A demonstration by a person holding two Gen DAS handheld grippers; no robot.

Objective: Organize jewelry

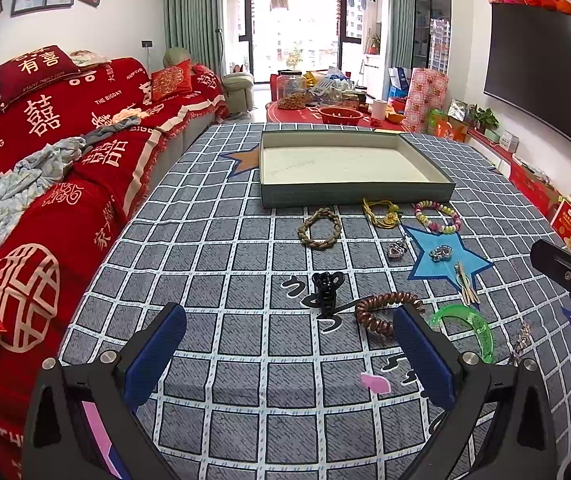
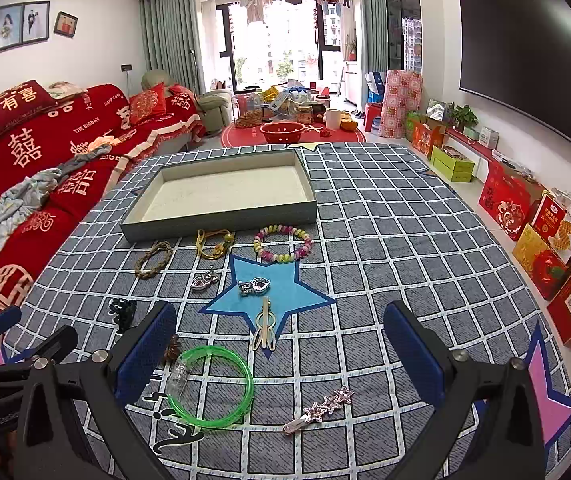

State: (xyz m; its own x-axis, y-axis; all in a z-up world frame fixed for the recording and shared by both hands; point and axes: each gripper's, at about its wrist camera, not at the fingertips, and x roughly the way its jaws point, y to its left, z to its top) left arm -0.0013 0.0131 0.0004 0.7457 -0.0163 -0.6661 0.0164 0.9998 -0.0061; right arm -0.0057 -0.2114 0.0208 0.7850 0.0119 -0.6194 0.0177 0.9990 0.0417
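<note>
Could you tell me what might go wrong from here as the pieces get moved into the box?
1. The green bangle lies flat on the soft checked cloth; the open right tool may pinch fabric with it.
2. The small heart charm could slip from wide pads.
3. The box wall may catch a low-carried piece.

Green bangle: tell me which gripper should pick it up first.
Right, probably. The green bangle lies just ahead of the right gripper, between its open fingers. For the left gripper, also open, it sits beyond the right-hand finger; the brown coil tie is nearer.
</note>
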